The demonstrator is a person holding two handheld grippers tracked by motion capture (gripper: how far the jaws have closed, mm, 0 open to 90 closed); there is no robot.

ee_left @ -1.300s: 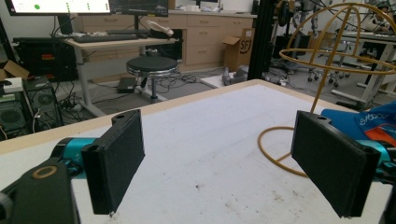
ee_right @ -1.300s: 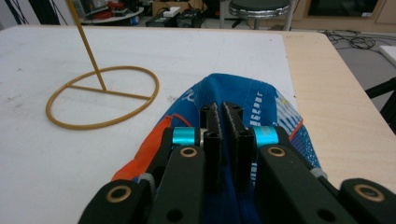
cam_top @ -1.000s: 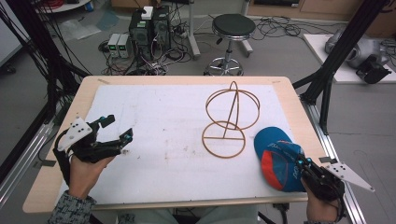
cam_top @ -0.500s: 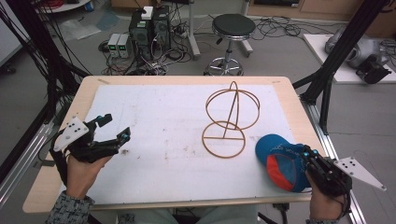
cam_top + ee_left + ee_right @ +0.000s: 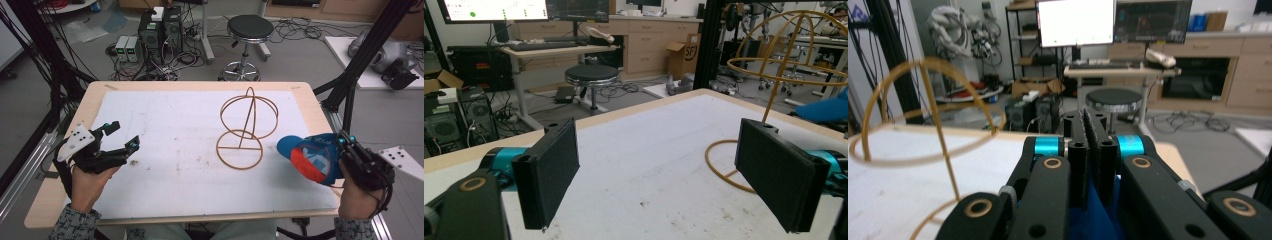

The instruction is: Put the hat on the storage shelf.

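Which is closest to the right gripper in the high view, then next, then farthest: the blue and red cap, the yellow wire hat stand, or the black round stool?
1. The blue and red cap, pinched in the right gripper at the table's right edge.
2. The yellow wire hat stand, on the white mat to the cap's left.
3. The black round stool, on the floor beyond the table's far edge.

I see a grey floor strewn with cables, a black stool, computer towers and wooden cabinets.
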